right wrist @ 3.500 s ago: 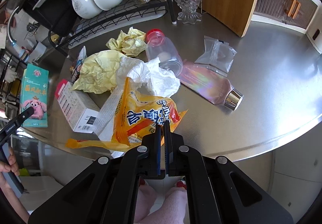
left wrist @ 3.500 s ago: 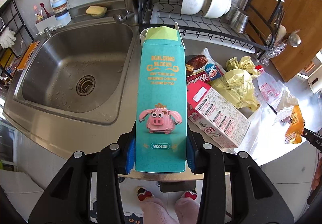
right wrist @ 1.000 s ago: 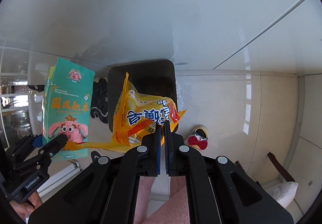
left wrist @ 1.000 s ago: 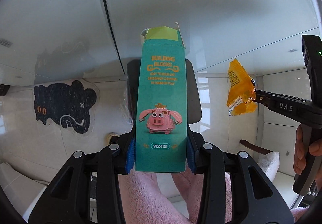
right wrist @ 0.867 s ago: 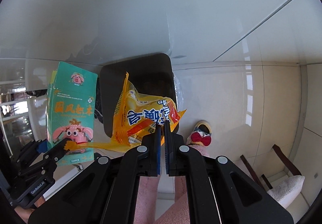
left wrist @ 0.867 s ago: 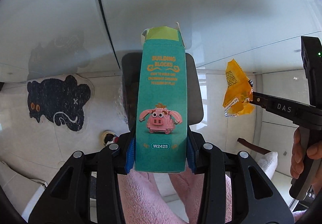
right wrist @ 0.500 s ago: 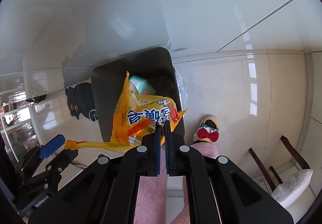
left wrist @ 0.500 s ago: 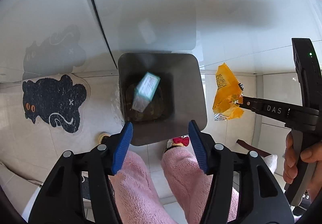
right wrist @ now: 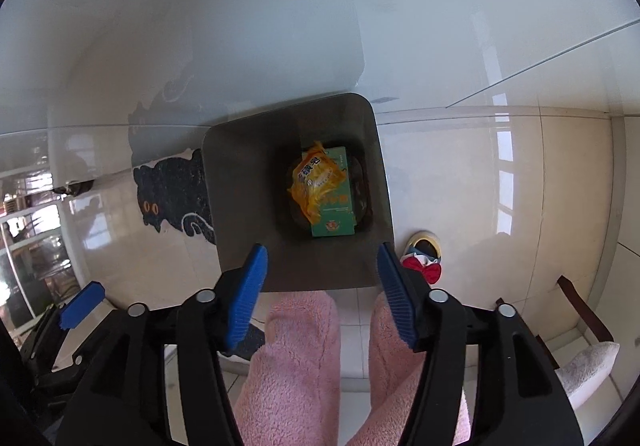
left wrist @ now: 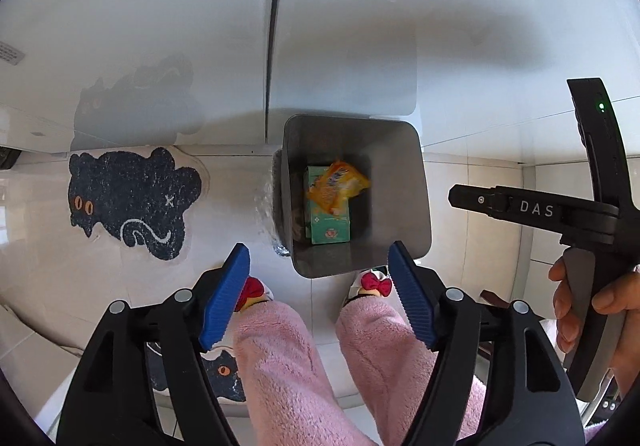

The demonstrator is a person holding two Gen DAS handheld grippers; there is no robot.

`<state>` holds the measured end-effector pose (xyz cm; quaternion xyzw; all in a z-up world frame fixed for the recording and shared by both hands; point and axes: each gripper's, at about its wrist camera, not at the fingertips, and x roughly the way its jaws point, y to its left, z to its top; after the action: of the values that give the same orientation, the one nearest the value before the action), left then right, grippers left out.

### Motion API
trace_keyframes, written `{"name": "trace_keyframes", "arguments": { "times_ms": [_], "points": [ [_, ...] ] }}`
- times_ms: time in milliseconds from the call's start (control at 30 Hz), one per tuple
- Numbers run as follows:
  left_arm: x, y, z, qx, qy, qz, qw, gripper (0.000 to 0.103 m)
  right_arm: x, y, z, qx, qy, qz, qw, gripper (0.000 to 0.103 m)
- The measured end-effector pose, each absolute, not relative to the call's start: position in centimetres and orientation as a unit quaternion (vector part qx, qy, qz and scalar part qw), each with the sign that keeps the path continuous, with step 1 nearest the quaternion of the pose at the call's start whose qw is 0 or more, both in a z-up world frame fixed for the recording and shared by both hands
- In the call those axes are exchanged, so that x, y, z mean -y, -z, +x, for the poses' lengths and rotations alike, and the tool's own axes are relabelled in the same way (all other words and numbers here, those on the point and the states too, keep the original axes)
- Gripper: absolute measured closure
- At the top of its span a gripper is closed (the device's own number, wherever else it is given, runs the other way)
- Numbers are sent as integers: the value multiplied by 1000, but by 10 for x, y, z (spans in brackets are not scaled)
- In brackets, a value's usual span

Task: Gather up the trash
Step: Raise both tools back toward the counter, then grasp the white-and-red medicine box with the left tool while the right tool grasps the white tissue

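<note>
A dark grey trash bin (left wrist: pixel 416 181) (right wrist: pixel 236 181) stands on the tiled floor below both grippers. Inside it lies the teal building-blocks box (left wrist: pixel 330 224) (right wrist: pixel 336 221) with the orange snack wrapper (left wrist: pixel 335 187) (right wrist: pixel 316 181) on top of it. My left gripper (left wrist: pixel 318 296) hangs above the bin's near rim, its jaws opening, with nothing between them. My right gripper (right wrist: pixel 320 288) is also over the near rim, jaws opening and empty. In the left wrist view the right gripper (left wrist: pixel 532 207) shows from the side, held by a hand (left wrist: pixel 592 314).
A black cat-shaped mat (left wrist: pixel 128 197) (right wrist: pixel 172 193) lies on the floor left of the bin. White glossy cabinet fronts (left wrist: pixel 160 25) rise behind it. The person's pink fleece legs (left wrist: pixel 304 366) and slippers with red bows (right wrist: pixel 422 266) stand just before the bin.
Both grippers let go: the teal box fell into the bin first, then the orange wrapper landed on it. Both sets of jaws have spread wide. The right gripper sank nearer the bin.
</note>
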<state>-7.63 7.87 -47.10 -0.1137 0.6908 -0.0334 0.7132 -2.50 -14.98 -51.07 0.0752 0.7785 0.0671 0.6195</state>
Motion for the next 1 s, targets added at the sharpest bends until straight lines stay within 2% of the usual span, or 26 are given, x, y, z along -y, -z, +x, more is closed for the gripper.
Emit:
{"name": "trace_keyframes", "arguments": {
  "times_ms": [33, 100, 200, 367, 700, 900, 1000],
  "points": [
    [-81, 466, -77, -688, 32, -116, 716, 30, 151, 503, -26, -774, -68, 70, 626, 18],
    [-83, 451, -77, -679, 31, -121, 724, 24, 158, 481, -31, -761, -70, 62, 642, 8],
    [-80, 418, -76, -659, 36, -127, 741, 16, 168, 443, -41, -745, -87, 64, 658, 4],
    [-71, 355, -76, -618, 41, -123, 775, 9, 191, 354, -52, -691, -115, 67, 710, 3],
    [-60, 216, -66, -522, 47, -93, 847, 9, 228, 178, -40, -535, -138, 74, 830, 3],
    [-62, 166, -36, -486, 51, -119, 865, 9, 233, 158, 4, -508, -137, 113, 843, 6],
    [-56, 151, -15, -475, 49, -119, 871, 9, 227, 162, 22, -516, -144, 109, 837, 23]
  ]
}}
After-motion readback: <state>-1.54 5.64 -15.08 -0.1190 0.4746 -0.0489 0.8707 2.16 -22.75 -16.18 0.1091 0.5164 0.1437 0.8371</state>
